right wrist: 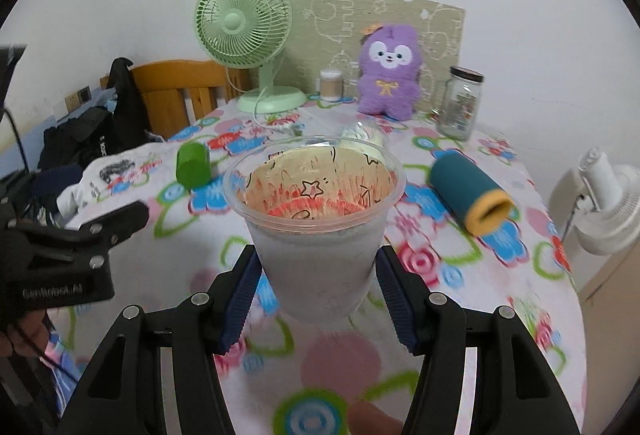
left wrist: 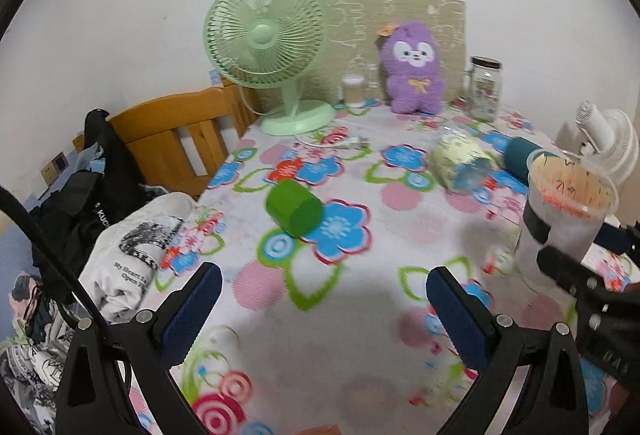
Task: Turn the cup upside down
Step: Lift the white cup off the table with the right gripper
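Observation:
A translucent plastic cup (right wrist: pixel 316 235) with an orange-red printed inside stands upright, mouth up, between the blue pads of my right gripper (right wrist: pixel 316 275), which is shut on its lower body. The cup looks held just above the flowered tablecloth (right wrist: pixel 340 359). The same cup (left wrist: pixel 560 219) shows at the right edge of the left wrist view, with the right gripper's black fingers (left wrist: pixel 568 267) around it. My left gripper (left wrist: pixel 322 299) is open and empty, over the cloth to the left of the cup.
On the table lie a green cup (left wrist: pixel 294 209) on its side, a teal cup (right wrist: pixel 468 195) with a yellow rim, and a clear patterned cup (left wrist: pixel 460 163). At the back stand a green fan (left wrist: pixel 266 47), a purple plush (left wrist: pixel 414 71) and a glass jar (left wrist: pixel 484 89). A wooden chair (left wrist: pixel 180 139) and clothes are at the left.

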{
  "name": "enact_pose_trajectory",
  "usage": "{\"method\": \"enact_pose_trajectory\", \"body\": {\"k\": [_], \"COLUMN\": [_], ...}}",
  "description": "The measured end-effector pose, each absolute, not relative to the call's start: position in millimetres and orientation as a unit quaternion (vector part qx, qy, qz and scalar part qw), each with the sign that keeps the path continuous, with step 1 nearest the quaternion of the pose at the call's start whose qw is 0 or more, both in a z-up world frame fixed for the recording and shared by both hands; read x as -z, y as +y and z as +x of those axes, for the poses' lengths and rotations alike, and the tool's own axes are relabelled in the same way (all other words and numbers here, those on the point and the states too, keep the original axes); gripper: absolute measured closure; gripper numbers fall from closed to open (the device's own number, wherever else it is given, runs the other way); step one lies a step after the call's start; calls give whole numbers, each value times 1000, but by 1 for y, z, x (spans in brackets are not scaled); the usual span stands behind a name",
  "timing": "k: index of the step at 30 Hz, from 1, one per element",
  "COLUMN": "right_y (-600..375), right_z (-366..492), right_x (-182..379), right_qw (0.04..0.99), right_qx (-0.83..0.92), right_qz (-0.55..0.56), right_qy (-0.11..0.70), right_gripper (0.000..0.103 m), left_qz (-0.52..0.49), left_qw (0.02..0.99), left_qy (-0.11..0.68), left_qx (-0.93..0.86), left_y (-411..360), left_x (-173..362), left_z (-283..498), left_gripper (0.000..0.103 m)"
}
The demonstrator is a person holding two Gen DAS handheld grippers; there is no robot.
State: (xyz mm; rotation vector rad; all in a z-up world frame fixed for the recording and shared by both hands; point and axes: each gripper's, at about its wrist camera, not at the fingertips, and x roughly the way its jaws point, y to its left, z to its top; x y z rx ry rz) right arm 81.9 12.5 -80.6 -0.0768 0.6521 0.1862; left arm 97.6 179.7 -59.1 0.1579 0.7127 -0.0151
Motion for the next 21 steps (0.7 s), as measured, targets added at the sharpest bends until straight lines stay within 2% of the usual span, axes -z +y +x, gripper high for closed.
{"method": "enact_pose_trajectory", "body": {"k": [9,21], "right_y": [-22,-52], "right_z": [35,12], "right_x": [97,113], "right_qw": [944,943], "right_qx": [-60,-32], "right_qz": [-19,-6], "right_qy": [324,332], "right_gripper": [40,40], "left_qz": [95,112], "left_qw": [927,919], "left_qy": [361,372], "left_qx": [44,65], "left_y": [139,108], "left_x": [70,83], "left_z": [66,48], "left_gripper": [0,0]}}
